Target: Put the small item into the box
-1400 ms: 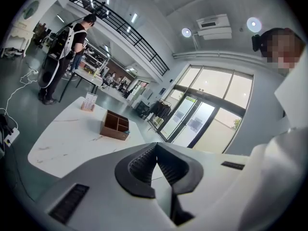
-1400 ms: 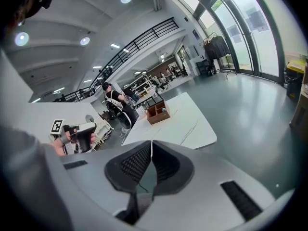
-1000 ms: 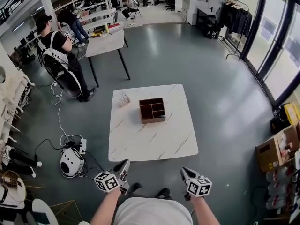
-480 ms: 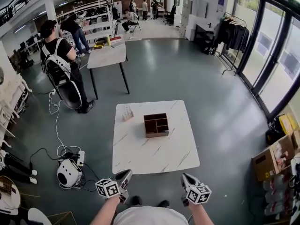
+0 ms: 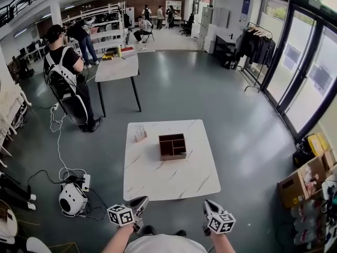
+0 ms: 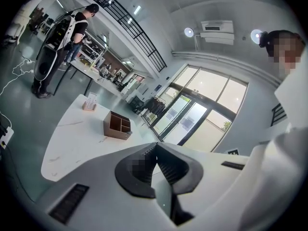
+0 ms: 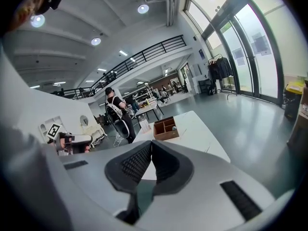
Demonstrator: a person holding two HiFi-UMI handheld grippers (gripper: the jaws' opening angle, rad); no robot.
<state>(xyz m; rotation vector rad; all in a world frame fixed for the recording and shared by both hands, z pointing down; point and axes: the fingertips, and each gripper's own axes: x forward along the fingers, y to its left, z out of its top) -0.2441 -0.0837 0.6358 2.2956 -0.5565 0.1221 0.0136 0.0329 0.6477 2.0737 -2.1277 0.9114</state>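
Workshop hall: work tables (image 5: 117, 67), storage racks (image 5: 102, 19), mezzanine railing (image 7: 144, 57).

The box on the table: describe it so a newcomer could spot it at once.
Find the white marble-patterned table nearest the camera in the head view. The box sits on its far half. It is brown, open-topped and split into compartments, darker and larger than the small pale item to its left.

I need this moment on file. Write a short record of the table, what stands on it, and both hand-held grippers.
table: white marble top, in front of the person
box: brown, divided into compartments, near the table's middle
small pale pack: stands on the table, left of the box, apart from it
left hand-held gripper: shut, empty, short of the table's near edge
right hand-held gripper: shut, empty, short of the table's near edge
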